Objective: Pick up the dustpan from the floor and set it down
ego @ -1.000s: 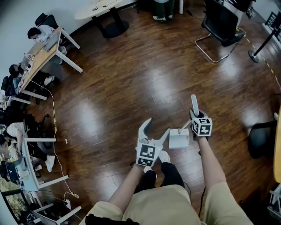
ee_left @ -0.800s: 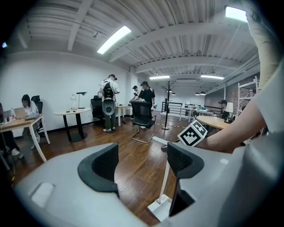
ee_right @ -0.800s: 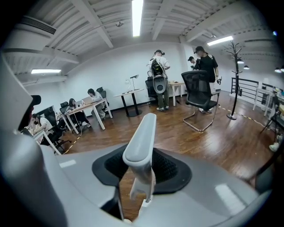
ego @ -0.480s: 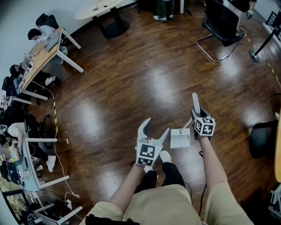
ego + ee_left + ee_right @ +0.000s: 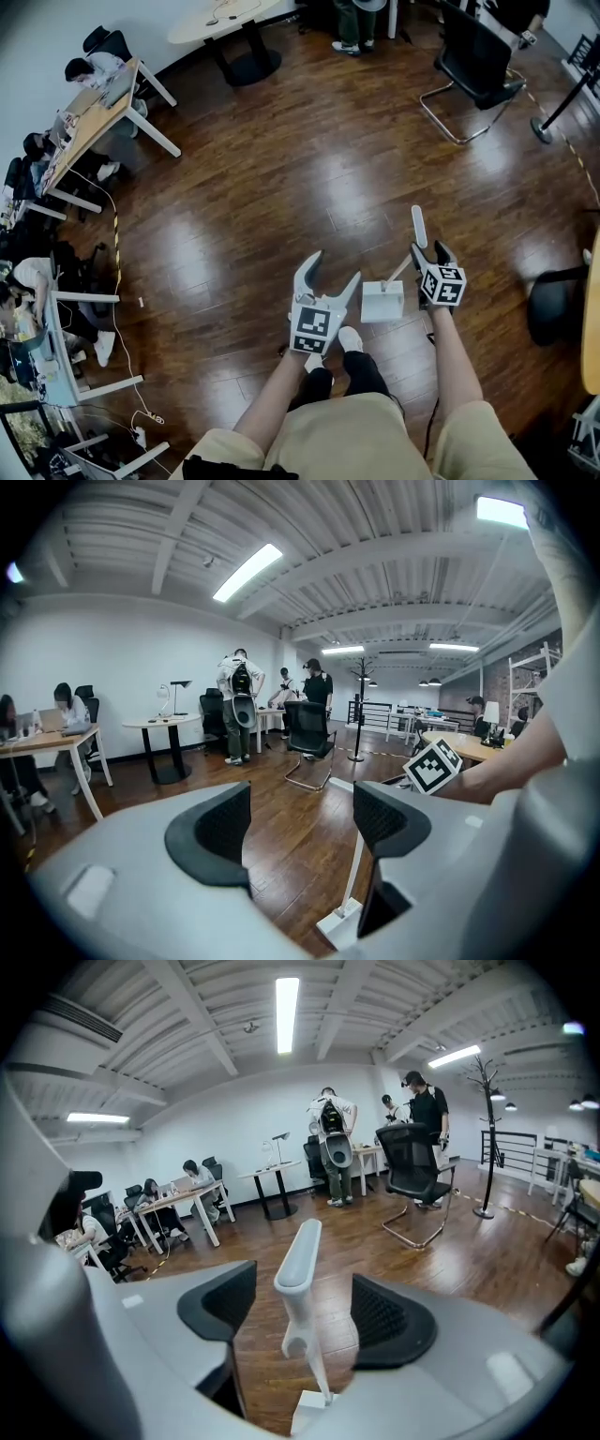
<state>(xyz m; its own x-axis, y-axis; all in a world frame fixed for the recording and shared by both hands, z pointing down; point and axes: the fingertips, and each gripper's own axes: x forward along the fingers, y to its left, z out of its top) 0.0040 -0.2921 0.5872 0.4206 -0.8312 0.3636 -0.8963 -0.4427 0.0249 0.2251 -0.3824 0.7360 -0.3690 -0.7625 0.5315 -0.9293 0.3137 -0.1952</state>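
The white dustpan [image 5: 382,302] sits on the dark wooden floor [image 5: 281,187] just in front of the person's feet and a little to the right. The pan lies flat on the boards, and its long handle [image 5: 300,1279] stands up, leaning slightly away. To me it looks set down: the pan carries its own weight and nothing presses on it.

The right gripper [image 5: 428,249] is at the upper part of the handle. Its jaws have just been opening and now stand a fair way apart. The handle is between them, but floor shows on either side of it, so the pads are not squeezing it. I'd read that as the release, with the jaws spread enough to let the handle go without knocking it, ready for the gripper to draw back. The lean of the handle is the thing to watch, since a brush from a pad on the way out could tip such a light pan.

The left gripper [image 5: 335,272] hangs just to the left of the pan. Its jaws are wide apart with nothing in them, only bare floor showing through the gap. It seems parked out of the way rather than helping.

Farther off, a black chair [image 5: 473,56] stands at the far right, and people sit at desks [image 5: 94,103] along the left.
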